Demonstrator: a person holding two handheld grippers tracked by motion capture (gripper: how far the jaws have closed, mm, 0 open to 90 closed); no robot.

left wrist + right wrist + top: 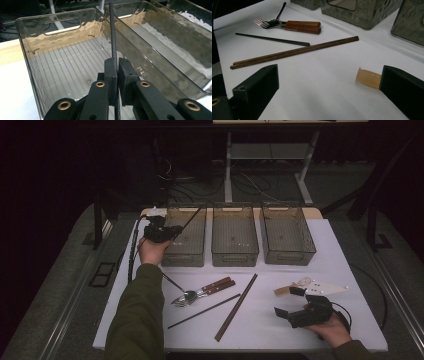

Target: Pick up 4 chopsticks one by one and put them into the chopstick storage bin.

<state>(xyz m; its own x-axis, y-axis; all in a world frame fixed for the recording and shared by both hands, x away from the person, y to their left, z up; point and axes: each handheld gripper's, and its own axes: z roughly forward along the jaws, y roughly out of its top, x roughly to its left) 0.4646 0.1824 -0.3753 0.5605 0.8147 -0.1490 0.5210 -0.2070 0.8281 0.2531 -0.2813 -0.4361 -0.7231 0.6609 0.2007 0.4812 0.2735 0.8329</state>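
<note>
While the high view looked down on the white worktop (280, 320), the left hand-held gripper (170, 232) hovered over the left bin (186, 236), clamped on a thin black chopstick (192, 219) that slanted up and away above that bin. Two more bins, a middle bin (235, 236) and a right bin (287, 235), stood beside it in a row. Nearer the person lay a fork and spoon (186, 297) with wooden handles, a second black chopstick (204, 311) and a brown pair of chopsticks (236, 306). The right hand-held gripper (287, 312) rested low on the worktop at the right, its jaws apart, close to a white spoon (322, 289).

In the left gripper view, the jaws pressed together on the chopstick (113, 37), which stood upright between the pads with the left bin (62, 65) beneath and behind it.

In the right gripper view, the jaws stood wide apart with bare worktop (324, 82) between them. A tan handle end (368, 77) lay just beside the right-hand jaw. Farther off were the brown pair (294, 52), the black chopstick (273, 39) and the fork and spoon (287, 24).
</note>
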